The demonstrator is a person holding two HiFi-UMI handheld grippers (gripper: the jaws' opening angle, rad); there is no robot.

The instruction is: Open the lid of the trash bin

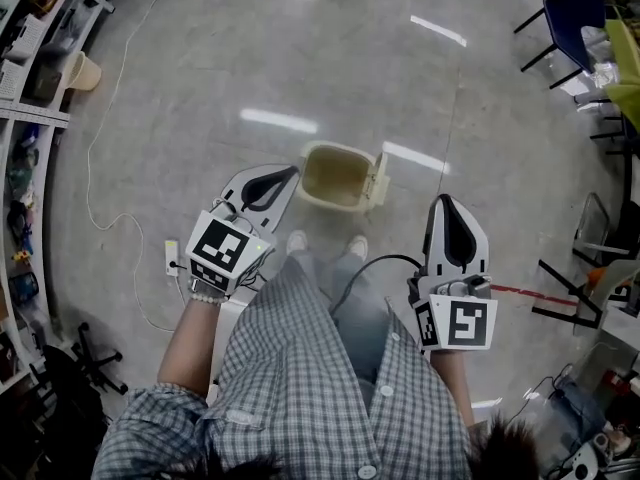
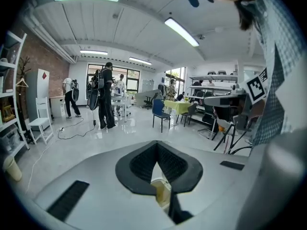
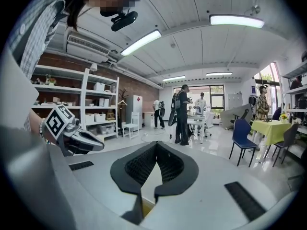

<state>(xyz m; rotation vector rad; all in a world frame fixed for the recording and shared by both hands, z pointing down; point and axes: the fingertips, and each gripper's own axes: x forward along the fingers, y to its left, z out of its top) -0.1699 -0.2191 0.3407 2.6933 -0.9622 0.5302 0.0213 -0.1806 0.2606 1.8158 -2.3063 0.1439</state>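
A beige trash bin (image 1: 338, 178) stands on the floor just ahead of the person's shoes. It shows an open top, with its lid (image 1: 379, 181) tipped up along the right side. My left gripper (image 1: 292, 172) hangs beside the bin's left rim, shut and holding nothing. To the right and nearer the person, my right gripper (image 1: 443, 200) is also shut and empty. In the left gripper view the jaw tips (image 2: 157, 143) meet, and a bit of the bin (image 2: 162, 191) shows below them. The right gripper view shows the same for its tips (image 3: 156, 143).
Shelving (image 1: 30, 88) lines the left wall, with a small pale bucket (image 1: 85, 71) beside it. A power strip (image 1: 171, 258) and its white cable lie on the floor at left. Chairs (image 1: 570, 13) and frames stand at right. People (image 2: 105, 95) stand far off.
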